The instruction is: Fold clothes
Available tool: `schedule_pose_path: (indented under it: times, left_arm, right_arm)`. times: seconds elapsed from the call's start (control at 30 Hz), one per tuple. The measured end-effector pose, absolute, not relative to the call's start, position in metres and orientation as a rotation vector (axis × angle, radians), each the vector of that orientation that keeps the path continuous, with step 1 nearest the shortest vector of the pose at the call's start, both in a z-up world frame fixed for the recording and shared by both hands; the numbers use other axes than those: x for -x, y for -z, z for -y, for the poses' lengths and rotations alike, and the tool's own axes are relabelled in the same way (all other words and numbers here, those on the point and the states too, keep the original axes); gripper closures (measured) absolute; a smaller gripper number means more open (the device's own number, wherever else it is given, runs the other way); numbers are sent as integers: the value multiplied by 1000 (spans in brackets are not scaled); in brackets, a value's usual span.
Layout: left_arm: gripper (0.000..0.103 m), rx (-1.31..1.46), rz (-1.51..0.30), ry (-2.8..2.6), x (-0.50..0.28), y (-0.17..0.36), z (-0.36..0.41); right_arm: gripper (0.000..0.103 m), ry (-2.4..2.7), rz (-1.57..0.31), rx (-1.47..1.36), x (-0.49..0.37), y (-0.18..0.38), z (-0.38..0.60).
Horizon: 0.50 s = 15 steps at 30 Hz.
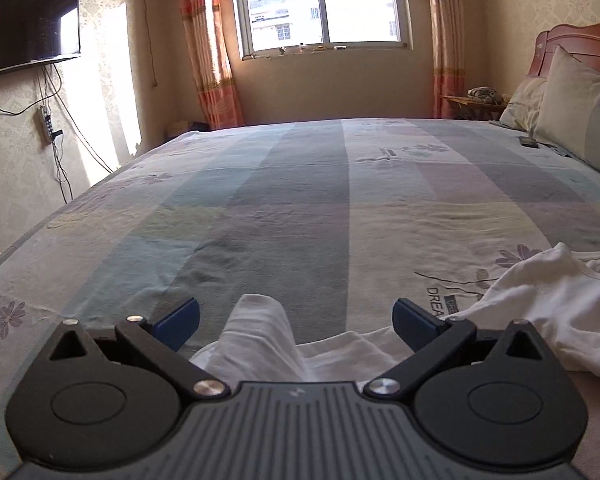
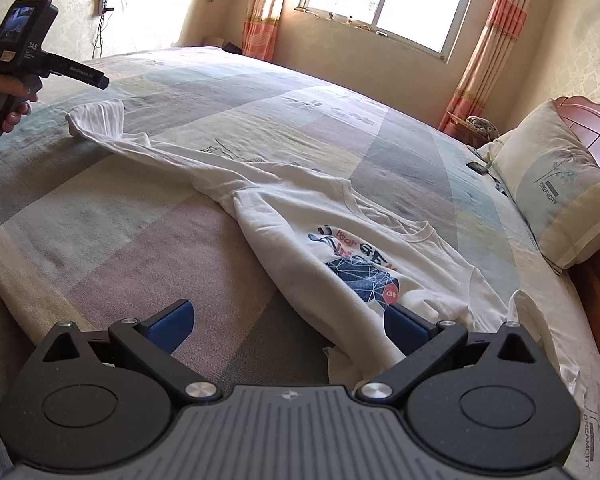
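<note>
Lying stretched across the bed [image 2: 148, 216], the shirt [image 2: 292, 216] holds nothing closed. Both grippers, left [image 1: 296, 318] and right [image 2: 288, 320], have jaws wide open, gripping nothing, over shirt cloth.

White printed T-shirt [image 2: 380, 248] spread rumpled across checked bedspread [image 2: 140, 240], one sleeve stretched far from pillow [image 2: 556, 196]; right gripper [image 2: 288, 322] low over bedspread, jaws wide apart, blue pad [image 2: 406, 326] at shirt's near hem; left gripper [image 2: 40, 60] in hand [image 2: 10, 96], above sleeve end, well apart from pillow.
</note>
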<state>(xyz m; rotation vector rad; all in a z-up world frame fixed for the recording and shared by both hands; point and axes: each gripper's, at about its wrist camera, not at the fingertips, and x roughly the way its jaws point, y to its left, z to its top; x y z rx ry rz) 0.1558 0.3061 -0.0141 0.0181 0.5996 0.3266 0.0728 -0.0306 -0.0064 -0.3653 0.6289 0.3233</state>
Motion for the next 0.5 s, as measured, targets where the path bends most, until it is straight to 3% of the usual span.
schedule_pose_path:
  times: [0.33,0.5]
  left_arm:
    - [1,-40,-670,-42,-250,59,-204]
    - [1,7,-645,98,-262,58,-170]
  right_arm:
    - [0,-429,-666,313,-203,22,73]
    - [0,-546,-824,237,-269,52,87]
